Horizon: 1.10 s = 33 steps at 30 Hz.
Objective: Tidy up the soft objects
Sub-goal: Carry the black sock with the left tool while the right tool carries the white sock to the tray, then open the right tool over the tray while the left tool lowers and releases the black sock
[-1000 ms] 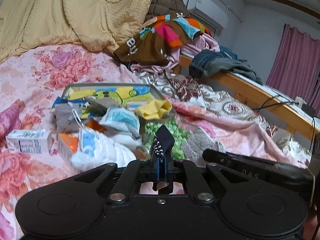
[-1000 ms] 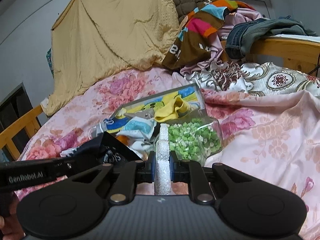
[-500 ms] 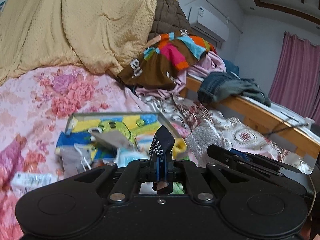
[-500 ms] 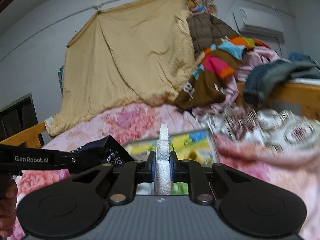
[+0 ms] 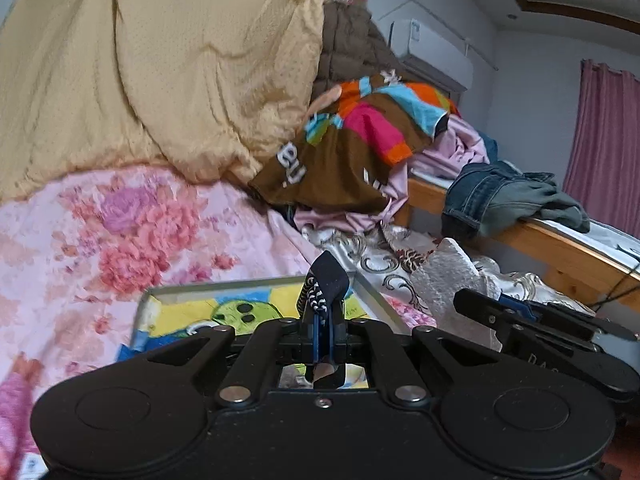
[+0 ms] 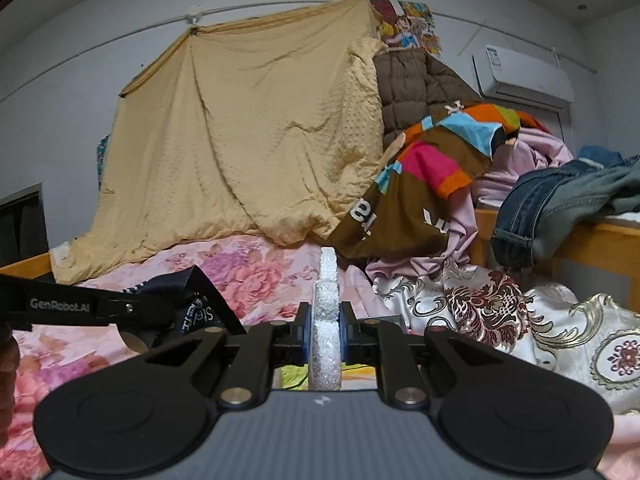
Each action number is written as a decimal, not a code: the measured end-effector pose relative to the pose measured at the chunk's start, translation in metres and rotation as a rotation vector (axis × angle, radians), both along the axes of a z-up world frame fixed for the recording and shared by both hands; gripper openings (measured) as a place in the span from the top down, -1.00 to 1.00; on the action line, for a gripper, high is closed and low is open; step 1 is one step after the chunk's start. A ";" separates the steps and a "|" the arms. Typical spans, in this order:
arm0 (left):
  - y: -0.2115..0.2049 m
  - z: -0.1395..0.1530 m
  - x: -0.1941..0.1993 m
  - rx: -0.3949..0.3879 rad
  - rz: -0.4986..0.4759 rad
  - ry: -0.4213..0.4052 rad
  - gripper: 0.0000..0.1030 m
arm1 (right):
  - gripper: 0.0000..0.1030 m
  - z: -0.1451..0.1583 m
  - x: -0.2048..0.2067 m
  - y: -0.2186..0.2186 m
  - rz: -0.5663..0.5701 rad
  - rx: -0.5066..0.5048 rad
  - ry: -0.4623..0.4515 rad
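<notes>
My left gripper (image 5: 323, 332) is shut on a dark navy sock with white stripes (image 5: 324, 288), held up above the bed. My right gripper (image 6: 325, 328) is shut on a white foam sheet (image 6: 327, 292), seen edge-on. The foam sheet also shows in the left wrist view (image 5: 448, 276), and the sock in the right wrist view (image 6: 192, 304). A tray with a yellow and green cartoon print (image 5: 224, 308) lies on the pink floral bedspread (image 5: 132, 224) just below the left gripper; most of it is hidden behind the gripper body.
A yellow blanket (image 6: 248, 140) hangs at the back. A pile of clothes (image 6: 436, 168) with a brown striped shirt lies to the right. Jeans (image 6: 556, 204) hang over a wooden bed rail (image 5: 560, 248). A patterned cloth (image 6: 520, 312) covers the right side.
Both grippers have lifted and tilted upward with their loads. The tray and the clutter of small items have dropped out of view; the blanket and wall now fill the views.
</notes>
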<state>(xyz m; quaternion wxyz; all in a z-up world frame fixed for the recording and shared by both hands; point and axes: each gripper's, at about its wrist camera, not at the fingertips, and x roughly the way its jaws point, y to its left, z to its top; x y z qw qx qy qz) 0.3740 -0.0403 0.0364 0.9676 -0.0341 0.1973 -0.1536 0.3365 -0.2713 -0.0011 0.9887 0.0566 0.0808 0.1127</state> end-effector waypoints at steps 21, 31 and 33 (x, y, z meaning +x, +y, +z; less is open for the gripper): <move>-0.009 -0.065 0.078 0.042 0.020 0.141 0.93 | 0.70 -0.027 0.066 0.004 -0.036 -0.126 0.117; -0.010 -0.078 0.083 0.036 0.017 0.175 0.92 | 0.70 -0.036 0.072 0.018 -0.013 -0.190 0.180; -0.010 -0.081 0.084 0.032 0.019 0.186 0.92 | 0.69 -0.038 0.073 0.021 -0.005 -0.192 0.189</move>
